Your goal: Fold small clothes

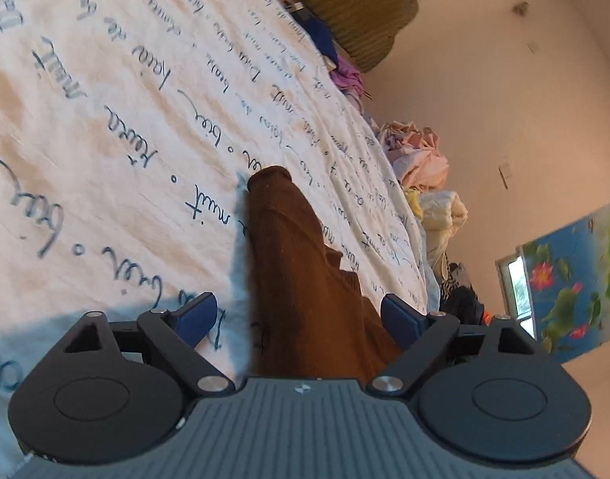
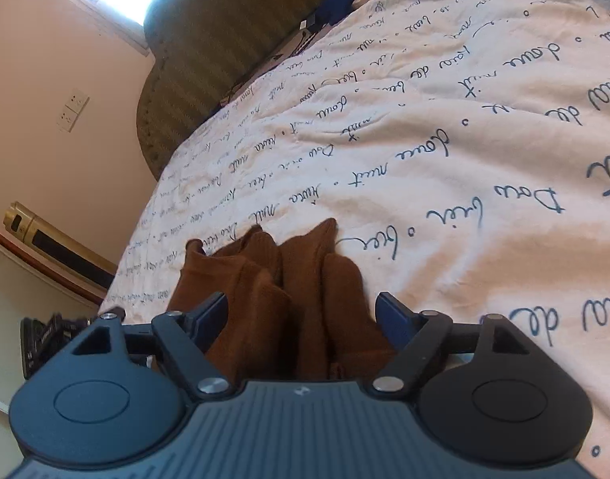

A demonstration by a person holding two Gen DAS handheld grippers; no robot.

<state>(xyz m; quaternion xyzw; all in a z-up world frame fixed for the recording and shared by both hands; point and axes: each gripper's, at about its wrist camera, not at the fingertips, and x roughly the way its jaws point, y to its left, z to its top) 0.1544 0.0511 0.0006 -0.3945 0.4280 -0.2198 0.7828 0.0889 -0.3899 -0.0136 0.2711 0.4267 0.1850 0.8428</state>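
While the brown garment (image 1: 301, 279) lies on the script-printed bedsheet (image 1: 125, 119) directly ahead of both tools, your left gripper (image 1: 297, 315) and right gripper (image 2: 301, 311) stand spread wide, gripping nothing. Its rumpled end (image 2: 273, 271) sits between your right fingers, so most folding looks undone; the clothes pile (image 1: 420, 167) beyond waits.

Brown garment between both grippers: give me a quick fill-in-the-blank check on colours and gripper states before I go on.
1. The garment lying between the left gripper fingers is ____ in colour.
2. The right gripper has its fingers ____, not clamped on the cloth.
3. The bedsheet under the garment is printed with dark blue ____.
4. The pads on the fingers are ____ in colour.

Missing words: brown; open; handwriting; blue
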